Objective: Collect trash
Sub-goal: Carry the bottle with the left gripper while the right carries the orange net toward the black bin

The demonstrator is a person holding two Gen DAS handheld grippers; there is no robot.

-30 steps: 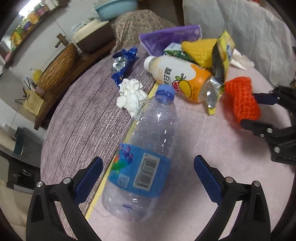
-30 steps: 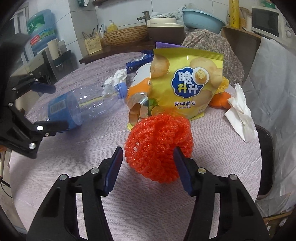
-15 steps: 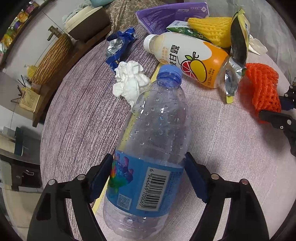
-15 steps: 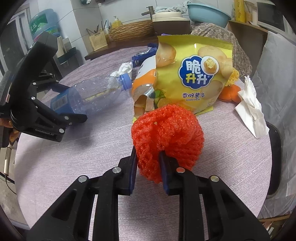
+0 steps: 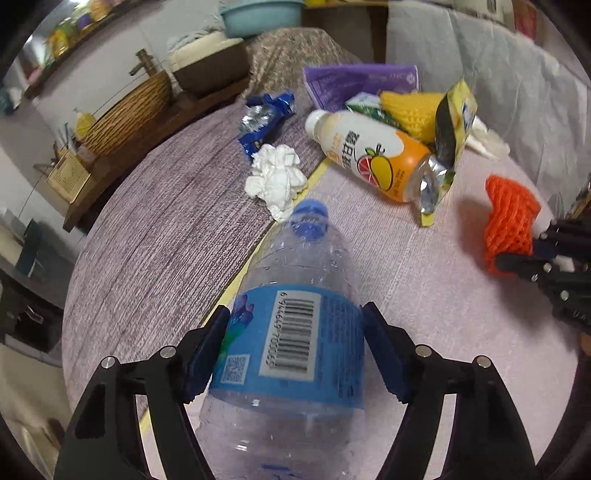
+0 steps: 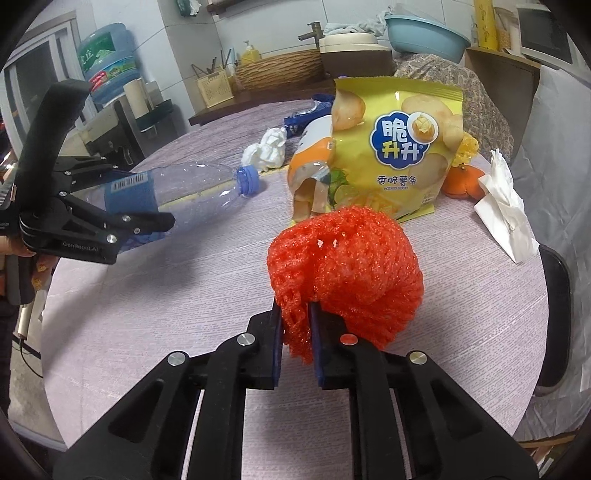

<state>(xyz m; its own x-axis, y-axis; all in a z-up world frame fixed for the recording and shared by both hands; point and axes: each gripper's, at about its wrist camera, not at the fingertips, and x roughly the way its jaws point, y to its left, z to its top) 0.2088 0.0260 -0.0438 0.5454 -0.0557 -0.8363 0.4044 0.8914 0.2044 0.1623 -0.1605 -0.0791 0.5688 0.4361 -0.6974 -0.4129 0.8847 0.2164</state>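
Note:
My left gripper (image 5: 295,332) is shut on a clear plastic bottle (image 5: 295,317) with a blue label and blue cap, held off the round table (image 5: 166,236); the bottle also shows in the right wrist view (image 6: 177,188). My right gripper (image 6: 295,317) is shut on a red foam fruit net (image 6: 347,266), also seen at the right in the left wrist view (image 5: 511,221). On the table lie a crumpled white tissue (image 5: 275,177), an orange juice bottle (image 5: 369,155), a yellow chip bag (image 6: 399,147) and a blue wrapper (image 5: 264,118).
A purple packet (image 5: 358,83), a yellow foam net (image 5: 413,110), an orange peel (image 6: 461,181) and a white napkin (image 6: 504,210) lie at the table's far side. A counter with a woven basket (image 6: 277,70) and a blue basin (image 6: 424,33) stands behind.
My left gripper closed on the bottle and lifted it. My right gripper closed on the red net and pinched it tighter, raising it slightly.

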